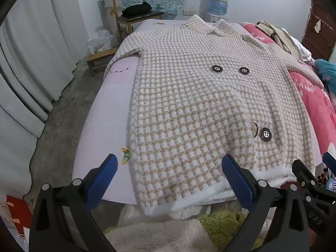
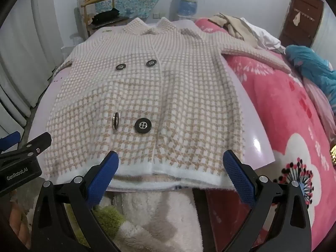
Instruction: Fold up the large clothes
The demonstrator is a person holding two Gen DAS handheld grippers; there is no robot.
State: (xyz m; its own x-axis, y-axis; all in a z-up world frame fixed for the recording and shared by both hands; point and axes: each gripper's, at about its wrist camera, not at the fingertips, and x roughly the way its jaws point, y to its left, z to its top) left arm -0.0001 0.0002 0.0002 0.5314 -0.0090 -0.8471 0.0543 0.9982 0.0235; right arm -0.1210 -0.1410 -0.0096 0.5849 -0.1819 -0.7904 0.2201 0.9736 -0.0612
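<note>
pale wall (image 1: 262,4), white curtains (image 1: 42,52), grey concrete floor (image 1: 63,115), wooden chair (image 1: 134,14), brown door (image 2: 302,19)

Left of the coat (image 1: 189,105), bare pink sheet (image 1: 109,113) leaves passing room; rightward, a pink blanket (image 2: 283,109) and heaped clothes (image 2: 235,27) crowd in.

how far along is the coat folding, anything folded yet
Done: the checked coat lies flat and buttoned on the bed, sleeves spread out. In hand: nothing; the left tongs and right tongs hang open over the white hem, gripping no fabric. Left: every fold, sleeves and body alike.
</note>
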